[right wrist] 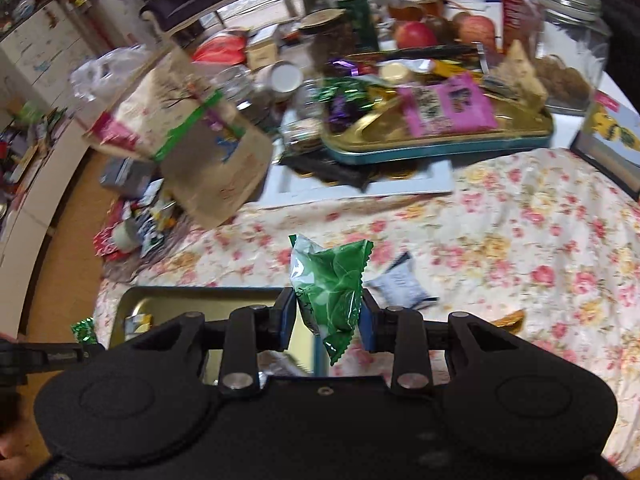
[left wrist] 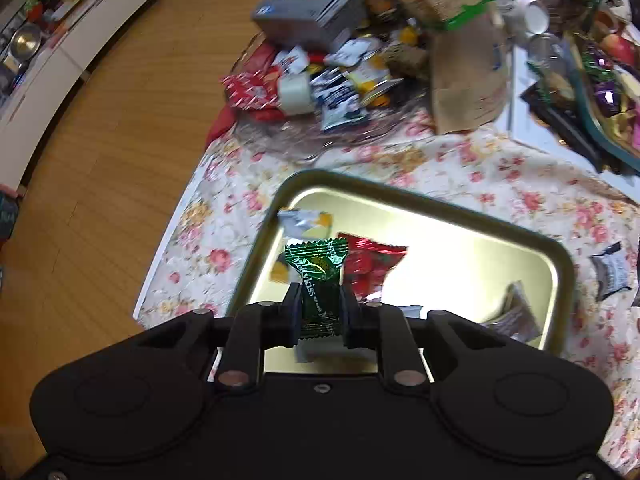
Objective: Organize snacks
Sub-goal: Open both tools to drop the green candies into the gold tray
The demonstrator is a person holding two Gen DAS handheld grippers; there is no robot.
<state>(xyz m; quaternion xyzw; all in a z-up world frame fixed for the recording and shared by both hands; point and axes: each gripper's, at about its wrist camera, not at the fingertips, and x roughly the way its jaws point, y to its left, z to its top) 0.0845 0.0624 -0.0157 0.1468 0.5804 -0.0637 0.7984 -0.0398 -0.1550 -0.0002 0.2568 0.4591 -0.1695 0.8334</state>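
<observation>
My left gripper (left wrist: 320, 308) is shut on a dark green candy wrapper (left wrist: 318, 280) and holds it above a gold metal tray (left wrist: 560, 264). In the tray lie a red packet (left wrist: 372, 264), a silver-yellow packet (left wrist: 304, 220) and a grey packet (left wrist: 516, 316). My right gripper (right wrist: 328, 316) is shut on a bright green snack packet (right wrist: 332, 284), just right of the same tray (right wrist: 132, 300). The left gripper's candy (right wrist: 84, 330) shows at the left edge of the right wrist view.
The floral tablecloth (left wrist: 460, 168) holds a pile of mixed snack packets (left wrist: 320, 84), a brown paper bag (left wrist: 464, 80), a grey box (left wrist: 308, 8) and a teal tin of sweets (right wrist: 440, 136). A dark loose packet (right wrist: 400, 284) lies near the right gripper. Wooden floor (left wrist: 100, 160) lies to the left.
</observation>
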